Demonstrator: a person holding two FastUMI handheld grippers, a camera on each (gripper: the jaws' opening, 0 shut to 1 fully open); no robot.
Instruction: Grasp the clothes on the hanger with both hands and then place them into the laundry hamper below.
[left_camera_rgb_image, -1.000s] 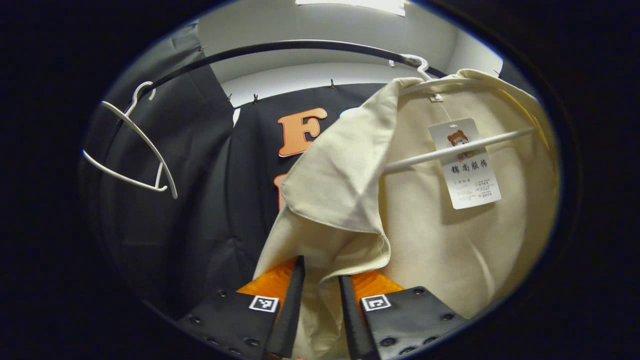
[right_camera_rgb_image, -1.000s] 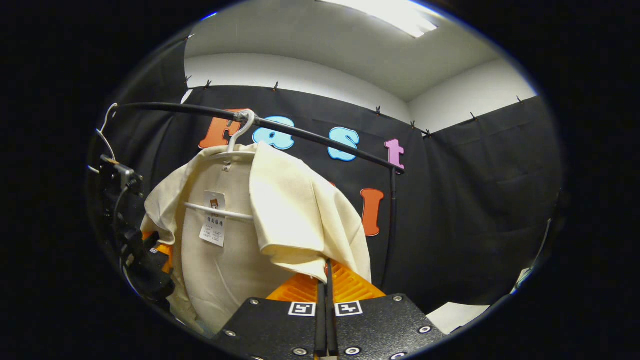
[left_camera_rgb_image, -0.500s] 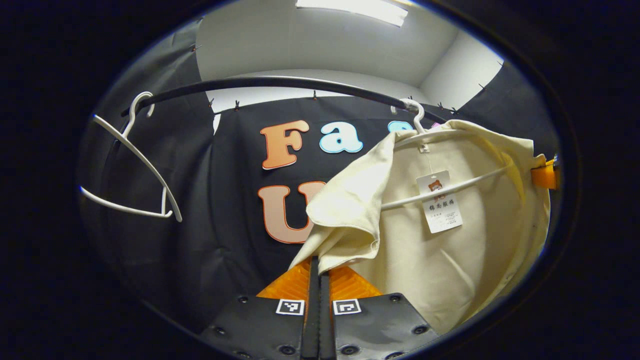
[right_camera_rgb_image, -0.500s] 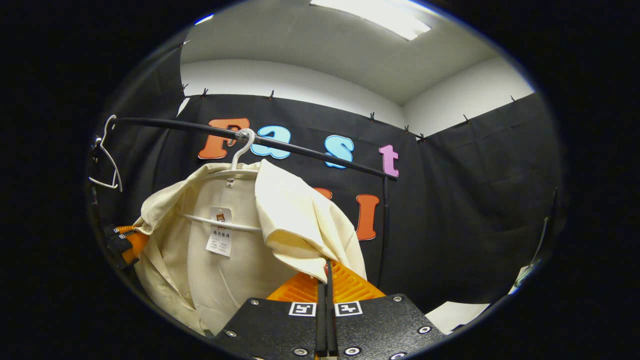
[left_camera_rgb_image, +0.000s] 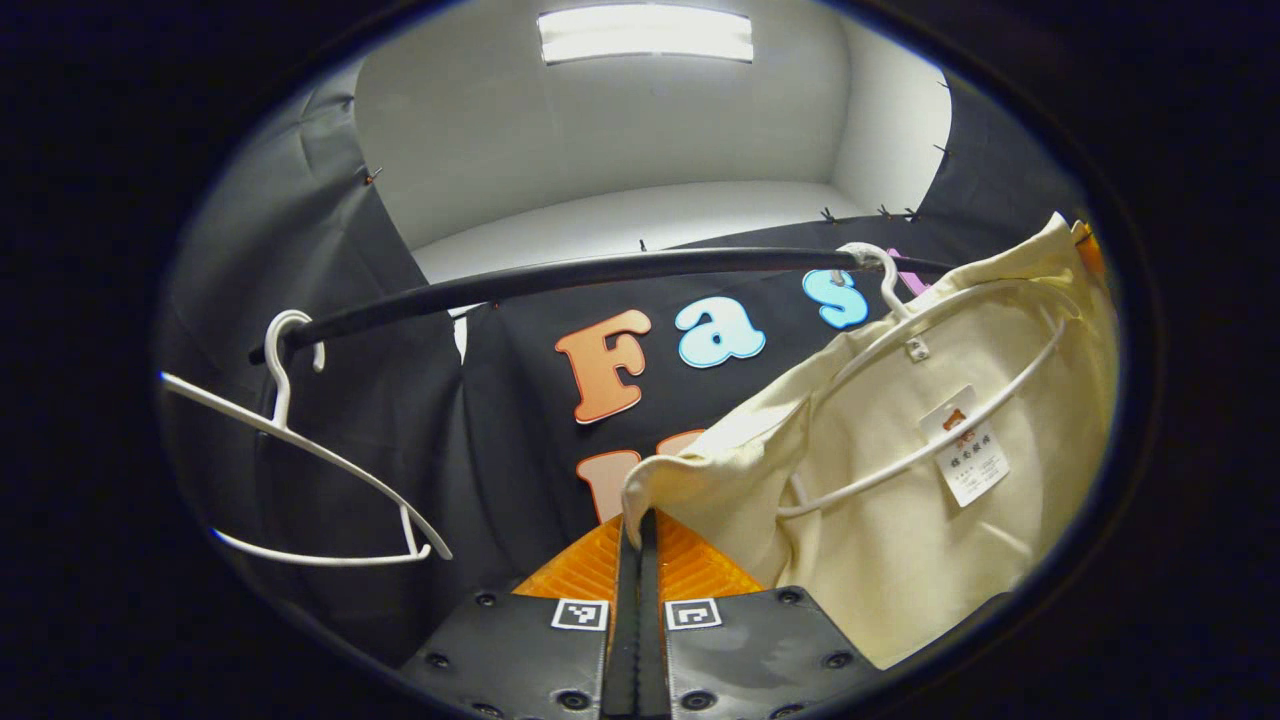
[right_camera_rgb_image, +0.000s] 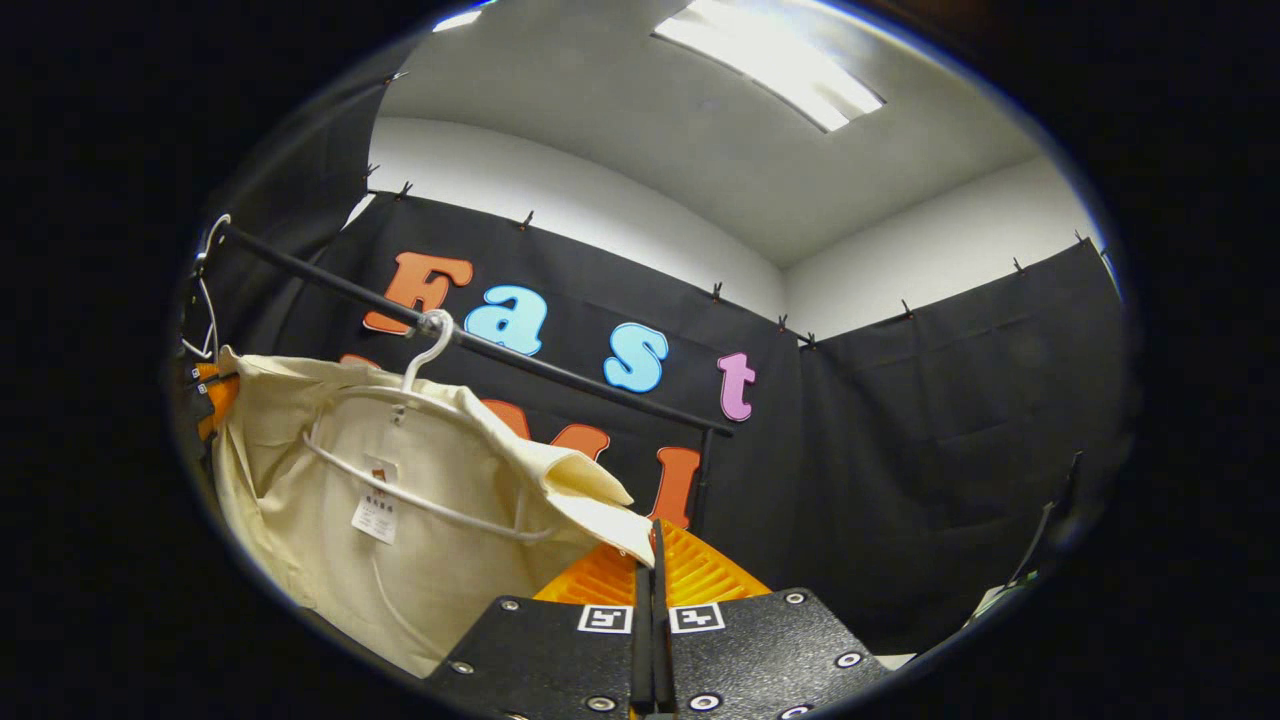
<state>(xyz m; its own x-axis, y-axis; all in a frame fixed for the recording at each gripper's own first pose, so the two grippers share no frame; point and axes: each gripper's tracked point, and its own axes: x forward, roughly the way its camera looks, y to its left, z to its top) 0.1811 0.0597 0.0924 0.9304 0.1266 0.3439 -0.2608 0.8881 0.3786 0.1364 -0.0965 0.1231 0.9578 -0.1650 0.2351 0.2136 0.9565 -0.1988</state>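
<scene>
A cream shirt (left_camera_rgb_image: 900, 510) hangs on a white hanger (left_camera_rgb_image: 930, 310) hooked over the black rail (left_camera_rgb_image: 600, 272). My left gripper (left_camera_rgb_image: 638, 520) is shut on the shirt's left shoulder edge, which is pulled out sideways. In the right gripper view the same cream shirt (right_camera_rgb_image: 330, 500) is stretched wide on its hanger (right_camera_rgb_image: 425, 345), and my right gripper (right_camera_rgb_image: 655, 530) is shut on its other shoulder edge. The left gripper's orange finger (right_camera_rgb_image: 215, 390) pokes out at the shirt's far side. A paper tag (left_camera_rgb_image: 965, 455) dangles inside the collar.
An empty white hanger (left_camera_rgb_image: 300, 450) hangs on the rail to the left of the shirt. The rail's upright post (right_camera_rgb_image: 700, 480) stands just behind my right gripper. Black cloth walls close in the booth on all sides.
My left gripper has closed on the shirt's shoulder edge. Both grippers have pulled apart and lower, stretching the shirt wide across its hanger and tilting the hanger.
</scene>
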